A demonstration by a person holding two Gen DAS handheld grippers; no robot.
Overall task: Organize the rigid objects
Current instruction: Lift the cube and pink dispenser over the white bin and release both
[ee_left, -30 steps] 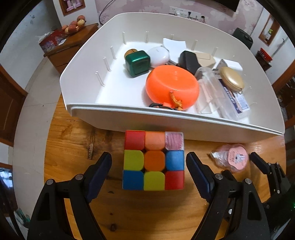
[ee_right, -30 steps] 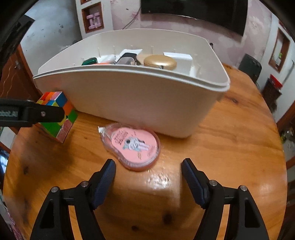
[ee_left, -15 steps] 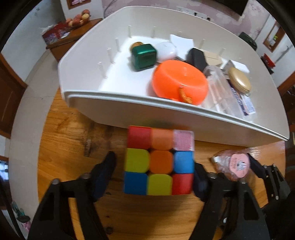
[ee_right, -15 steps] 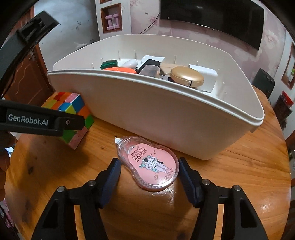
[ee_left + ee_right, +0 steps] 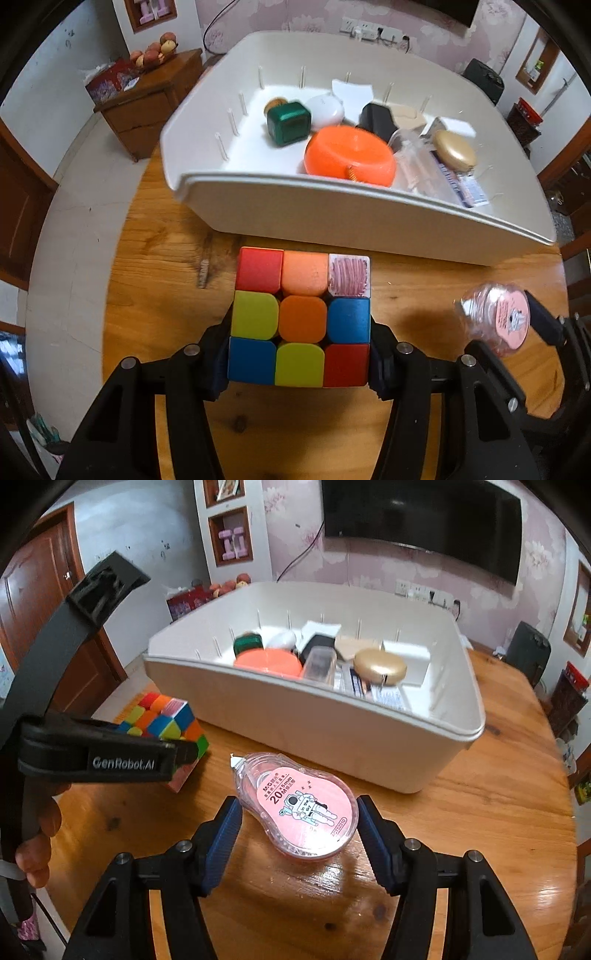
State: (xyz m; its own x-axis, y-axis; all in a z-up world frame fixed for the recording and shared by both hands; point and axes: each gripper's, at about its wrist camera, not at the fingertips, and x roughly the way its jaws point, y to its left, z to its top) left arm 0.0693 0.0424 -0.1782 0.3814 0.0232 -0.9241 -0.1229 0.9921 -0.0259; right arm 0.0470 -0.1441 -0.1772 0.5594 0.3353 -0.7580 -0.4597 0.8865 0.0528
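Puzzle cube and correction-tape dispenser, each clamped in a gripper before a white bin.

Puzzle cube [image 5: 301,317], lower centre of the left wrist view, pinched at both sides by the left gripper [image 5: 299,363], whose jaws are closing. Pink correction-tape dispenser [image 5: 301,806], lower centre of the right wrist view, pressed between the pads of the right gripper [image 5: 299,834] above the wooden counter [image 5: 498,812]. White bin [image 5: 332,214] across the upper frame holds an orange bowl [image 5: 349,155], green box [image 5: 288,123] and gold case [image 5: 454,153].
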